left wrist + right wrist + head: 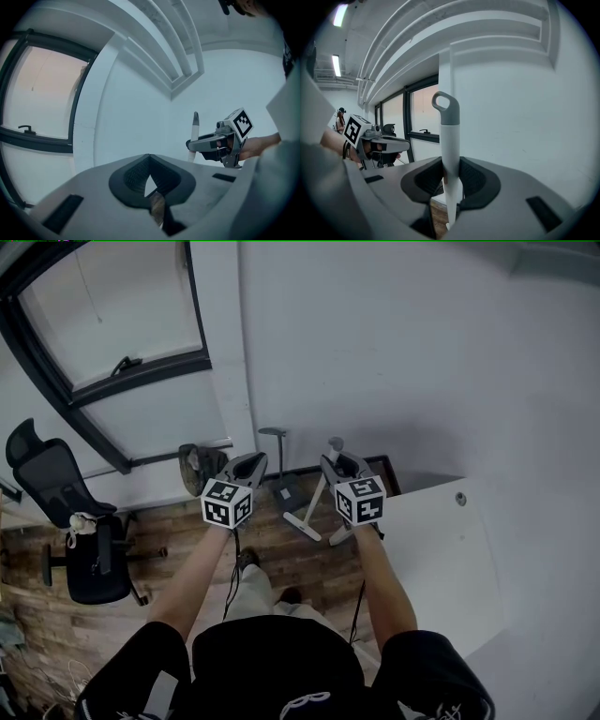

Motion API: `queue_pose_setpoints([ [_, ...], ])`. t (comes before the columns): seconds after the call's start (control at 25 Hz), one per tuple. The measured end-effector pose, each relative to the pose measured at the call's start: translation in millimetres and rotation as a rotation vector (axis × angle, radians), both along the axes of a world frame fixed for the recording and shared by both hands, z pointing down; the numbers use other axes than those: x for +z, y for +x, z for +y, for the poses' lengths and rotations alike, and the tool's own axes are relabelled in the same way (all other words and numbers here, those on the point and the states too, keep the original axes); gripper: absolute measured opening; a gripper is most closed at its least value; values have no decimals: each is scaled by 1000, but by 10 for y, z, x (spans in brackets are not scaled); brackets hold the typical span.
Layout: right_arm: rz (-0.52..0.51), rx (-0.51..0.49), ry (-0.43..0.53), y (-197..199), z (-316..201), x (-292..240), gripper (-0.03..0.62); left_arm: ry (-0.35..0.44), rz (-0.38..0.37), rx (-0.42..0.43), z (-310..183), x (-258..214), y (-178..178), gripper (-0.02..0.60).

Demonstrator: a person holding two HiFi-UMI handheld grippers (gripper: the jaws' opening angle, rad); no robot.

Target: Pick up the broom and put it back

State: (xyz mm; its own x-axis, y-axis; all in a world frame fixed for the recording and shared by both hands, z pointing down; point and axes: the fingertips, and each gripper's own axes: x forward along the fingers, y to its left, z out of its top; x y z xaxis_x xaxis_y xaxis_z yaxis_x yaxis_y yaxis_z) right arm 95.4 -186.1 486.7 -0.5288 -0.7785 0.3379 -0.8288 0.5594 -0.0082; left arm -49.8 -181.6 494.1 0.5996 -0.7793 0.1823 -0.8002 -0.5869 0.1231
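At the far left, the left claw is hovering clenched on nothing, its pads meeting at the tips and only the wall lying ahead of them. Just to its right, what looks like a long-handled dustpan is standing upright against that wall. Next comes the broom. The right claw is grasping its white handle near the top, just below the grey looped cap, so the broom is sitting inside that claw, not off to one side. Its long axis is running from the cap down and leftward to the head near the wooden floor. Whether the head is touching the boards is unclear. The right hand is doing the carrying, and the resting place, probably beside the dustpan, is lying ahead and to its left. A white desk is sitting at the far right.
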Motion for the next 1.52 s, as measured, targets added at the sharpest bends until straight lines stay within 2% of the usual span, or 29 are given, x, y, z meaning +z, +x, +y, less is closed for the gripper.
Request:
queue_pose_setpoints([
  [0.56, 25, 55, -68, 170, -259, 331, 115, -20, 0, 49, -510, 71, 36, 17],
  [0.88, 55, 106, -122, 258, -458, 618, 115, -53, 8, 96, -833, 260, 66, 17],
  [1.52, 81, 186, -164, 217, -911, 832, 115, -93, 8, 173, -1482, 447, -65, 18],
])
